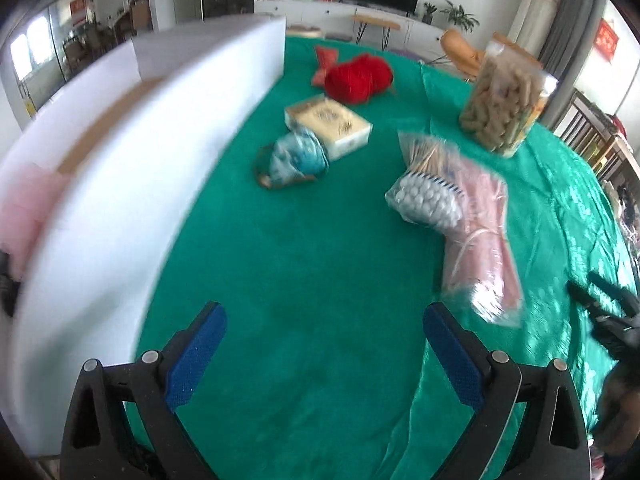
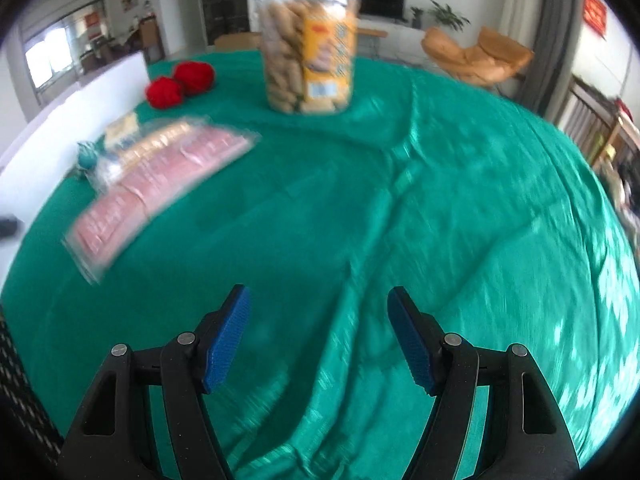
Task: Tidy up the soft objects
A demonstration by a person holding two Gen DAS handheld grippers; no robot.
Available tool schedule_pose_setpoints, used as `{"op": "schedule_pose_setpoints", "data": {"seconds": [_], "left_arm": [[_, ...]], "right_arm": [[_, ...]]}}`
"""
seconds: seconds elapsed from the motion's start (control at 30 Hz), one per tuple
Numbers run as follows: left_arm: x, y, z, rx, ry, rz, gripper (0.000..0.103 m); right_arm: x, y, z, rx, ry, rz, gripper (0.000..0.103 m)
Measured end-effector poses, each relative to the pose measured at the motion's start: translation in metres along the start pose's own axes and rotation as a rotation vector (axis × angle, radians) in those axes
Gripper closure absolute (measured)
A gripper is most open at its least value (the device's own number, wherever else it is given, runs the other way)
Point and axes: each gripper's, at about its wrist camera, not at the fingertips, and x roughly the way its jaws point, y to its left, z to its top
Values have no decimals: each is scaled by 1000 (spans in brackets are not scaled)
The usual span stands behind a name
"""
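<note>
On the green cloth point(image 1: 304, 264) lie red yarn balls point(image 1: 356, 78), a tissue pack point(image 1: 328, 124), a blue-white pouch point(image 1: 298, 156) and a clear bag of pink items and white balls point(image 1: 452, 204). A white box point(image 1: 120, 152) stands at the left with something pink point(image 1: 24, 208) in it. My left gripper point(image 1: 324, 340) is open and empty above bare cloth. My right gripper point(image 2: 318, 336) is open and empty over the cloth point(image 2: 440, 208); it also shows at the right edge of the left wrist view point(image 1: 608, 312). In the right wrist view the clear bag point(image 2: 156, 184) and yarn point(image 2: 180, 82) lie at the left.
A clear jar of biscuits point(image 1: 504, 100) stands at the back right; it also shows in the right wrist view point(image 2: 308, 48). The white box wall point(image 2: 72, 120) runs along the left. Chairs and a TV cabinet stand beyond the table.
</note>
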Motion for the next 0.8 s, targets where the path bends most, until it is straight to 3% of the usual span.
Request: {"op": "schedule_pose_setpoints", "data": {"seconds": [0.27, 0.4, 0.53, 0.67, 0.8], "left_arm": [[34, 3, 3, -10, -25, 100, 5], [37, 5, 2, -16, -34, 130, 5], [41, 7, 4, -27, -34, 135, 5], [43, 12, 6, -52, -35, 112, 5], [45, 18, 8, -87, -31, 92, 5]], "right_arm": [[22, 63, 113, -79, -33, 139, 29], [69, 91, 178, -34, 34, 178, 29], [128, 112, 234, 105, 147, 239, 29], [173, 130, 262, 233, 231, 302, 29], [204, 156, 268, 231, 310, 277, 29]]}}
